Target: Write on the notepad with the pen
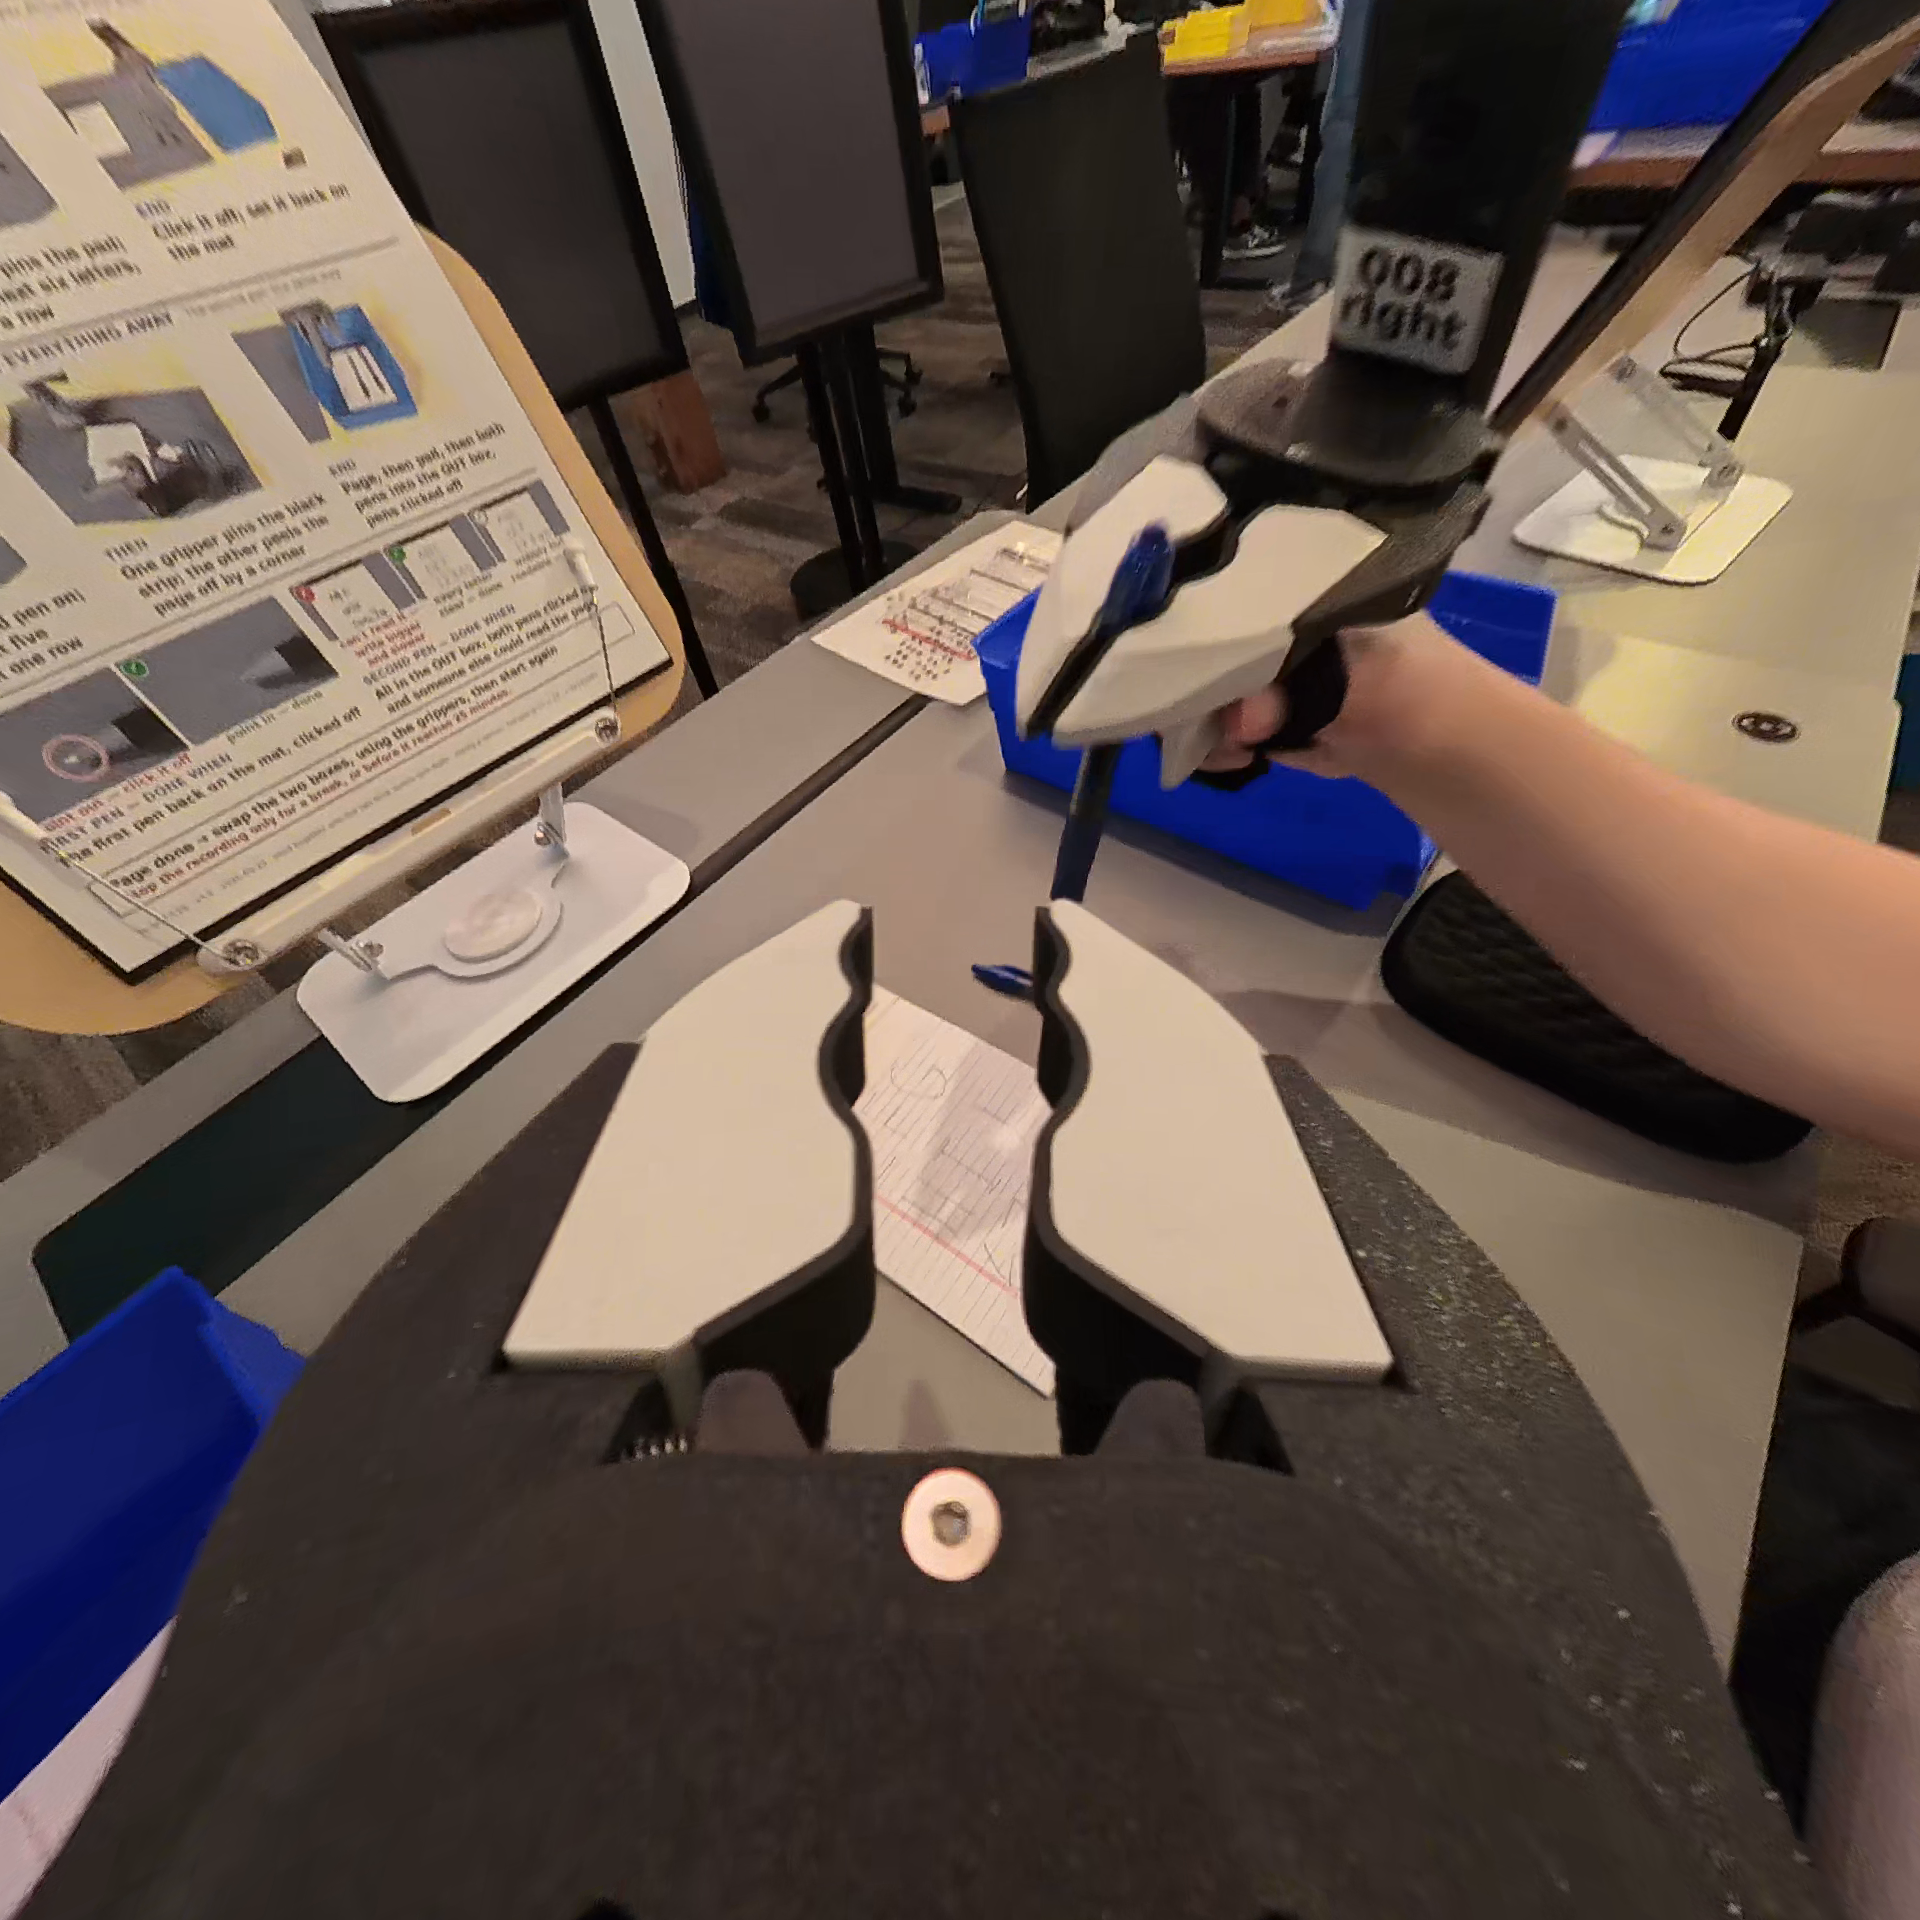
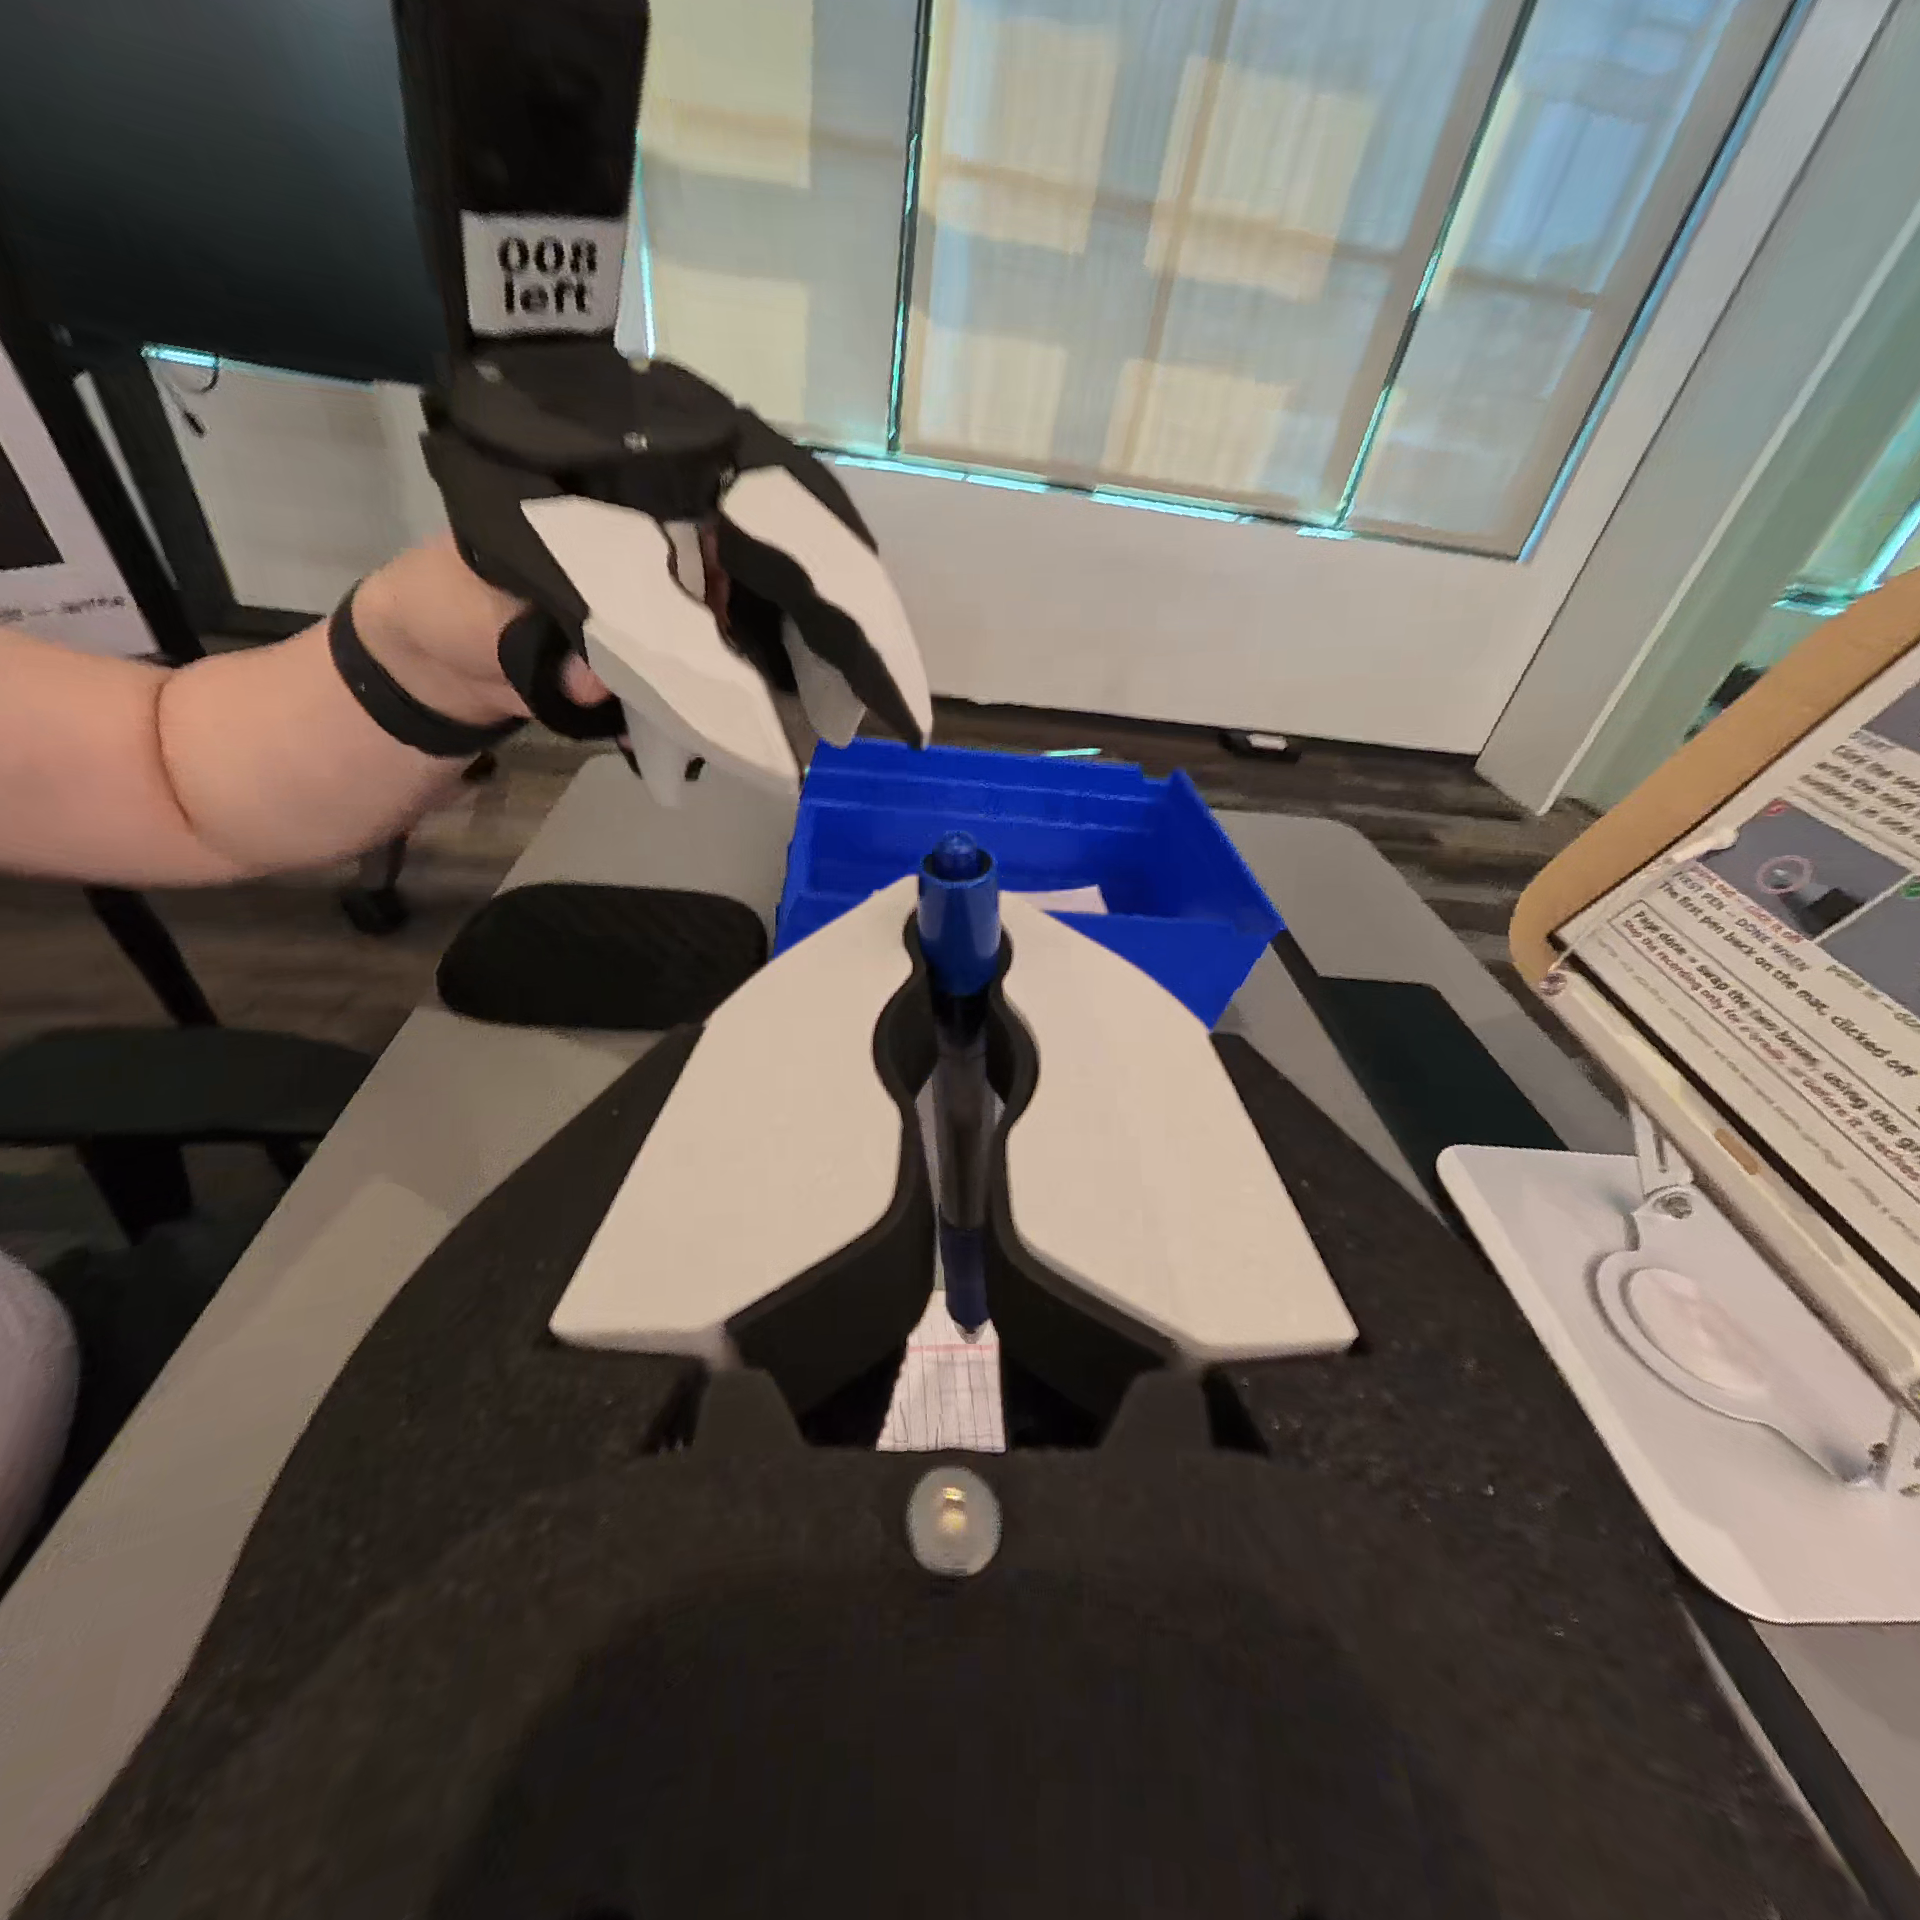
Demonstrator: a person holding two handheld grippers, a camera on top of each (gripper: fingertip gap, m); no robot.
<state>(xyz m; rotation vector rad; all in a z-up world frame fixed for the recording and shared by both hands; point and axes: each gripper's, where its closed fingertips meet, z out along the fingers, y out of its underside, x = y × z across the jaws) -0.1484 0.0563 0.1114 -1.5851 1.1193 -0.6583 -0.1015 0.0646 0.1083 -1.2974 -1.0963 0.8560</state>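
Observation:
My right gripper (image 2: 961, 909) is shut on a blue pen (image 2: 961, 1091), held steeply with its tip down. The tip is over the near edge of the white lined notepad (image 2: 945, 1403); I cannot tell if it touches. In the left wrist view the right gripper (image 1: 1049, 717) and its pen (image 1: 1086, 810) are just beyond my left gripper (image 1: 954, 920), which is open and empty above the notepad (image 1: 945, 1153). The page bears faint pen marks. The left gripper (image 2: 852, 748) also shows raised in the right wrist view. A second blue pen (image 1: 1000, 977) lies on the table by the pad.
A blue bin (image 1: 1247, 821) stands behind the right gripper, and another blue bin (image 2: 1039, 831) holds papers. An instruction sheet on a white stand (image 1: 488, 935) stands at the left. A black padded armrest (image 1: 1558, 1049) is at the table's right edge. Left tips to right tips: about 6 cm.

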